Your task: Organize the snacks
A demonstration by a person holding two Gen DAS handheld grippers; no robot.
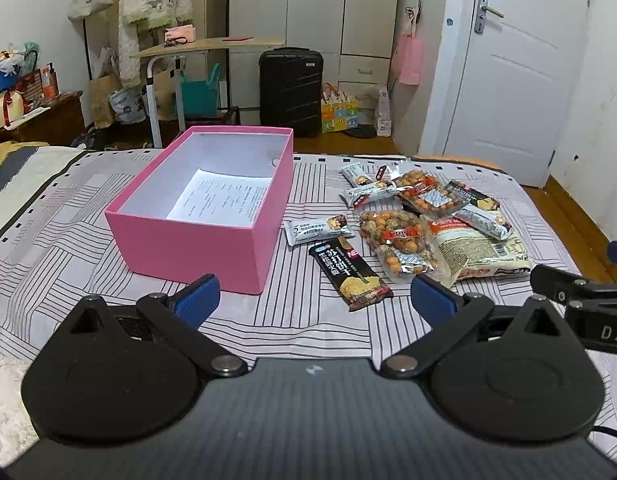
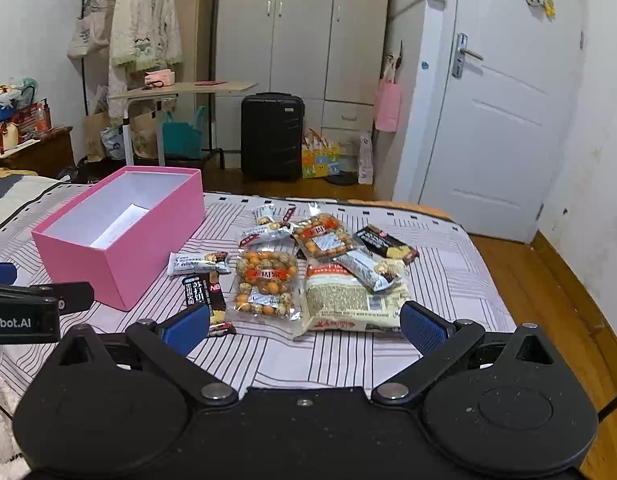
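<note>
An open pink box point(image 1: 196, 236) point(image 2: 136, 256) stands on the striped bedsheet, holding only a printed sheet of paper point(image 1: 222, 196). To its right lies a heap of snacks: a black cracker pack point(image 1: 350, 276) point(image 2: 206, 300), clear bags of coated peanuts point(image 1: 400, 244) point(image 2: 266, 284), a large pale packet point(image 1: 480, 248) point(image 2: 348, 300) and several small white bars point(image 1: 320, 229) point(image 2: 198, 262). My left gripper point(image 1: 314, 300) is open in front of the box and the black pack. My right gripper point(image 2: 304, 330) is open just short of the peanut bag, holding nothing.
The bed's far edge point(image 2: 328, 202) drops to a wooden floor point(image 2: 548, 292). Beyond stand a black suitcase point(image 2: 271, 136), a side table point(image 2: 180, 90), a wardrobe point(image 2: 300, 28) and a white door point(image 2: 504, 112). The other gripper shows at each view's edge.
</note>
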